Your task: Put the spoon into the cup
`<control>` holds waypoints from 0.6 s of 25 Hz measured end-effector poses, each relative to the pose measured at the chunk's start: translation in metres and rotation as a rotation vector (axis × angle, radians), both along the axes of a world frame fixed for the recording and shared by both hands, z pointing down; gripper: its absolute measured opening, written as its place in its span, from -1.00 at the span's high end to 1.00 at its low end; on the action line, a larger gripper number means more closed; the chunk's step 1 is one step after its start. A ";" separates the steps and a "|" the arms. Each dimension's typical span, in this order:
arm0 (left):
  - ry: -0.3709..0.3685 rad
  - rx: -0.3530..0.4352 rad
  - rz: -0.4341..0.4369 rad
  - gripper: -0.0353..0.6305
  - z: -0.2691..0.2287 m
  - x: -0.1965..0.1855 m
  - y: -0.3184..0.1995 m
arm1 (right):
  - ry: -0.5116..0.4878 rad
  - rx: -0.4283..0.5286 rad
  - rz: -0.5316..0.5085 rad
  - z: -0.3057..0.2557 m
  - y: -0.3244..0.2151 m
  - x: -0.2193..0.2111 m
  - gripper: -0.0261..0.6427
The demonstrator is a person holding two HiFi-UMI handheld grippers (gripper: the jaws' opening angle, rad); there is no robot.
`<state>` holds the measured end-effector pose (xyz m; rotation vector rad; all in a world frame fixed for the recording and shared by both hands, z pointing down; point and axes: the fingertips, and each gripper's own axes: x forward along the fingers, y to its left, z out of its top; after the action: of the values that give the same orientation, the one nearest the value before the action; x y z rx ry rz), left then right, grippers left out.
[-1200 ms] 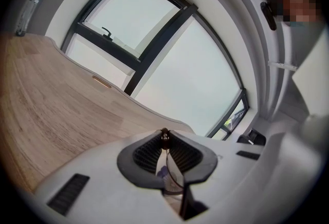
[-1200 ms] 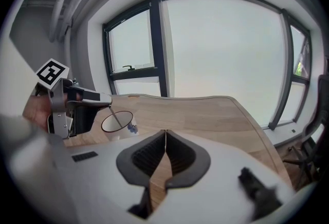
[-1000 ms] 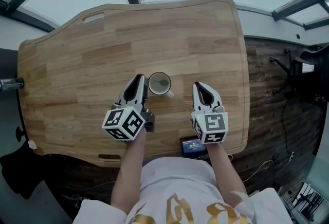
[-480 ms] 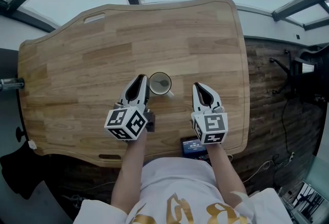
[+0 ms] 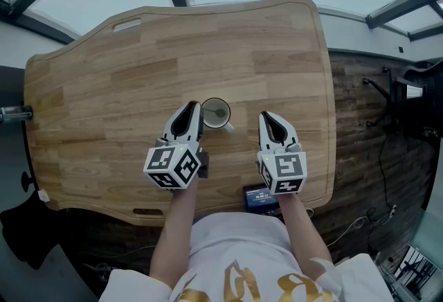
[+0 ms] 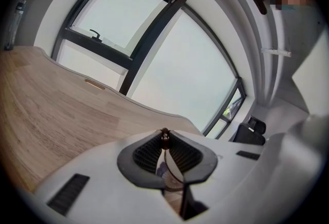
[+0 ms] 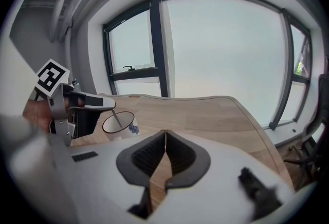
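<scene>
A white cup stands on the wooden table, near its front middle. The spoon stands with its bowl inside the cup. My left gripper is at the cup's left rim, shut on the spoon's handle. In the right gripper view the thin handle slants from the left gripper down into the cup. The handle's end shows between the closed jaws in the left gripper view. My right gripper rests to the right of the cup, shut and empty, clear of it.
A small dark device with a lit screen lies at the table's near edge between my arms. The table has a handle slot at the far left. Dark floor with cables lies to the right, and large windows stand beyond.
My left gripper has edged slightly right and closer to the cup's rim with the spoon. The right gripper and the cup have not moved.
</scene>
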<state>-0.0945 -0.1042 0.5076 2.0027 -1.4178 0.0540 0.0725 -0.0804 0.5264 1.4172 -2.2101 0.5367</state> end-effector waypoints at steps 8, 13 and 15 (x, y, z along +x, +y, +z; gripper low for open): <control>-0.022 0.000 0.017 0.74 0.002 0.003 0.001 | 0.000 0.000 0.002 -0.001 0.000 0.000 0.83; -0.027 0.004 0.018 0.74 0.002 0.003 0.001 | 0.000 0.002 0.001 -0.001 0.000 0.000 0.83; -0.030 0.004 0.017 0.74 0.002 0.004 0.001 | 0.000 0.002 0.002 -0.001 0.000 0.000 0.83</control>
<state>-0.0908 -0.1035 0.5098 2.0254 -1.4205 0.0895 0.0726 -0.0804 0.5257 1.4204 -2.2108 0.5348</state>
